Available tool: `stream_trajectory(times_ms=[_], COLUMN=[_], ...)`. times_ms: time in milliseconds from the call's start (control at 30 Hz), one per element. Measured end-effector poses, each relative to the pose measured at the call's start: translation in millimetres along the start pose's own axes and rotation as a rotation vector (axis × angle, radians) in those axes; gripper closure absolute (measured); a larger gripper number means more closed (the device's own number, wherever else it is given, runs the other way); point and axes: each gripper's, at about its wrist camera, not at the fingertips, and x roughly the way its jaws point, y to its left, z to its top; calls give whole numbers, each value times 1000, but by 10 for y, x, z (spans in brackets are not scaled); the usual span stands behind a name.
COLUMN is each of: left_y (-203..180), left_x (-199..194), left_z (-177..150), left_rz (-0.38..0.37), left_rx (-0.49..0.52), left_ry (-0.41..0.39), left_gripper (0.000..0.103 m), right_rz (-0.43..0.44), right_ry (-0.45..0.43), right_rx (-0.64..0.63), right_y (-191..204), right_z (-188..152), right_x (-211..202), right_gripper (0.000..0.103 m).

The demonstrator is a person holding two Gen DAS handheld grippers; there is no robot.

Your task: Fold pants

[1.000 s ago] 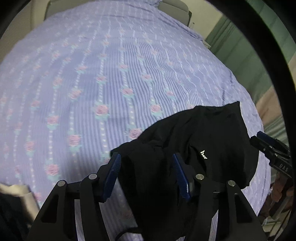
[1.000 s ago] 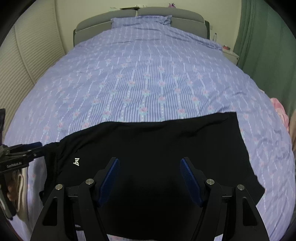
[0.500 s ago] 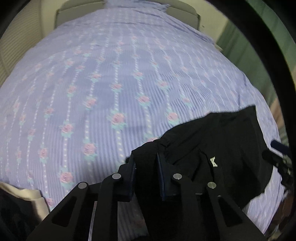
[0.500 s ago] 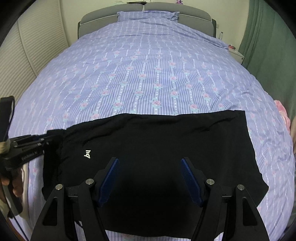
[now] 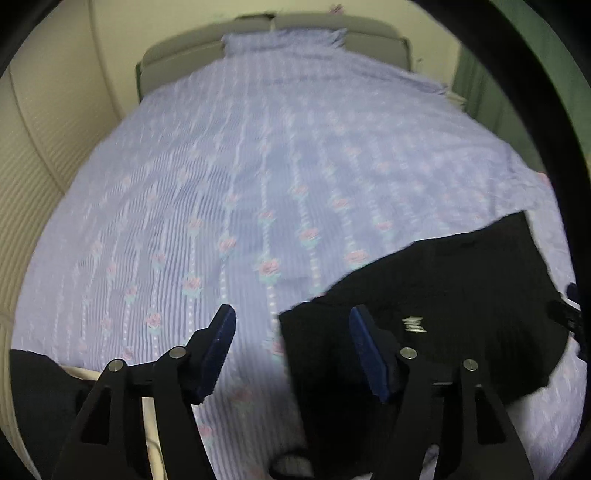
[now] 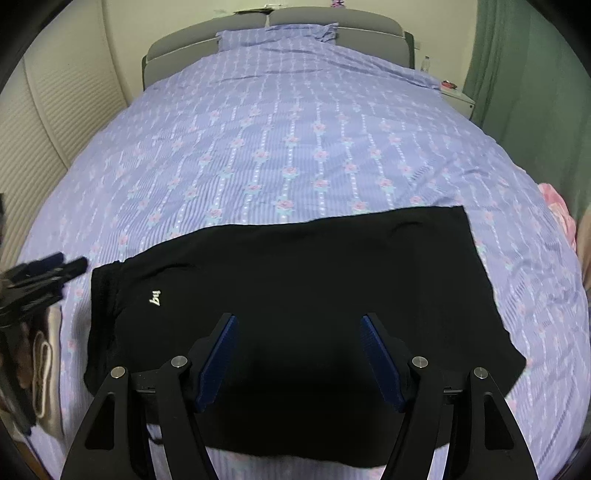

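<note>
Bed [image 6: 295, 147] with lilac floral cover, grey headboard [image 6: 236, 26], cream walls, green curtain [image 6: 517, 74] right.

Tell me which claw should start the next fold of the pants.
Probably the right claw: open, centred over the flat black pants. The left claw, also open, sits off their waistband corner, mostly over the bedspread.

Bed [image 6: 295, 147] w/ lilac striped, rose-print cover fills both views. Matching pillow [image 6: 277, 29] at head edge, grey headboard [image 6: 332, 16] behind. Green curtain [image 6: 517, 74] off the right edge, white nightstand [image 6: 460, 98] by the far right corner w/ small bottle [image 6: 426, 63]. Pink cloth [image 6: 559, 214] at right edge.
</note>
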Motion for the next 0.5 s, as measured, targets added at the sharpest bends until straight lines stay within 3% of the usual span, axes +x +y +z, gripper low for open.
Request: stream_trajectory(times_ms=[167,367,500], left_y=[-573,-1286,-1717], left_x=[-518,-830,-918], left_z=[-159,-463,-675], left_rz=[-107,-192,-192], left_rx=[32,52,30], left_ry=[-24,-9,5], left_gripper=[37,37,37], right_rz=[-5,-31,-55], right_ry=[-31,-37,-26], right_rx=[41,129,162], right_y=[-458,-1243,-1724], right_z=[-183,-512,-724], right_x=[-366,-746,-843], right_gripper=[34,34,34])
